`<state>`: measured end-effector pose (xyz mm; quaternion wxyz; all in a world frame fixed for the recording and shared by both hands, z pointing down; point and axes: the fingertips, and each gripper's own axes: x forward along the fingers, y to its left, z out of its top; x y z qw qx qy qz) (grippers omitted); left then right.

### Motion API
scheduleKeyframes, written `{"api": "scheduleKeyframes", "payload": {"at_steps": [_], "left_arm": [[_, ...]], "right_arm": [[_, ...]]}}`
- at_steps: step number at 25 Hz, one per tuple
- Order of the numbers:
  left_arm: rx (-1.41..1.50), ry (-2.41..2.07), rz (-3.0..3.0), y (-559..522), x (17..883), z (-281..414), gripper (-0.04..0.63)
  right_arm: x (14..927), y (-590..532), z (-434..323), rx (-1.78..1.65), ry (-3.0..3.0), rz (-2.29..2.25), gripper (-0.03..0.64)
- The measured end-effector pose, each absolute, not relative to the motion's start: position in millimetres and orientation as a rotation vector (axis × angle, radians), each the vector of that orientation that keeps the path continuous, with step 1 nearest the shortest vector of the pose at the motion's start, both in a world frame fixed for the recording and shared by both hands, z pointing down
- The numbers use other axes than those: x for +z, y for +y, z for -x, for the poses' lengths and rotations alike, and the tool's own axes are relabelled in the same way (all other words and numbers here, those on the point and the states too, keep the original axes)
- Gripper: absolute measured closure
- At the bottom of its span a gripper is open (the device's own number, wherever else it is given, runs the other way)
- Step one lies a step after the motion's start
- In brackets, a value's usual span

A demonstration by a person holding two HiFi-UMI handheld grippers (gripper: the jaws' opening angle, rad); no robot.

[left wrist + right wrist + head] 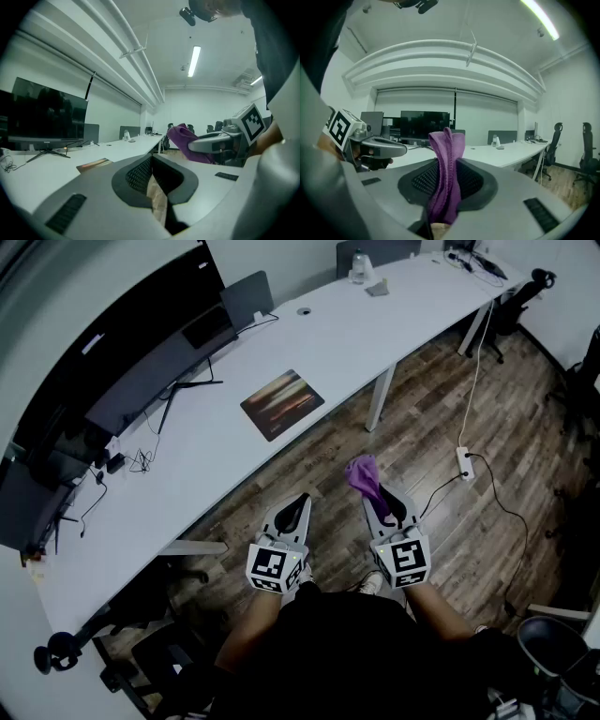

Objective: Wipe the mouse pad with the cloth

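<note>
Cloth [446,173]: pinched in right gripper [384,499], over the floor, short of the desk [356,334]. Left gripper [298,506]: seemingly closed, empty. Mouse pad [281,403]: farther off and leftward on the desk, long axis slanting, slightly nearer the left gripper.

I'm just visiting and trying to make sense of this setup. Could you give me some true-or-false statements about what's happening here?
1. The right tool holds the purple cloth. True.
2. The cloth is touching the mouse pad. False: the pad lies on the desk, and the cloth is held apart from it, over the floor.
3. The left tool holds nothing. True.
4. The monitor shows a bright picture. False: its screen is dark.
</note>
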<state>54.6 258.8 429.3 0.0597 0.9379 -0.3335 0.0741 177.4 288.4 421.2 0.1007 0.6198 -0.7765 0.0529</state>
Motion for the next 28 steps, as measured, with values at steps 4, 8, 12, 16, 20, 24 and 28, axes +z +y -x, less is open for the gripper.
{"api": "scheduleKeyframes", "payload": {"at_steps": [4, 8, 12, 16, 20, 24, 28], "left_arm": [[0.222, -1.004, -2.835, 252.2, 432.0, -49.3, 0.575], [0.215, -0.989, -2.83, 248.2, 433.5, -40.2, 0.574], [0.213, -0.981, -2.832, 236.3, 434.3, -19.2, 0.575], [0.229, -0.938, -2.84, 229.6, 440.4, 2.8, 0.575], [0.242, -0.901, -2.85, 221.0, 444.6, 26.5, 0.575], [0.252, -0.904, -2.843, 209.4, 447.7, 46.7, 0.575], [0.263, -0.909, -2.833, 200.1, 450.9, 55.7, 0.575]], "right_arm": [[421.4, 279.5, -165.2, 0.159, -2.296, -1.805, 0.509], [418.7, 271.9, -144.3, 0.142, -2.313, -1.777, 0.509], [417.9, 257.5, -123.8, 0.143, -2.328, -1.786, 0.506], [421.9, 242.4, -105.3, 0.151, -2.301, -1.827, 0.505], [430.1, 232.2, -88.5, 0.212, -2.262, -1.886, 0.505], [433.1, 227.5, -73.0, 0.23, -2.253, -1.892, 0.505], [434.1, 218.1, -65.2, 0.22, -2.254, -1.875, 0.505]]}}
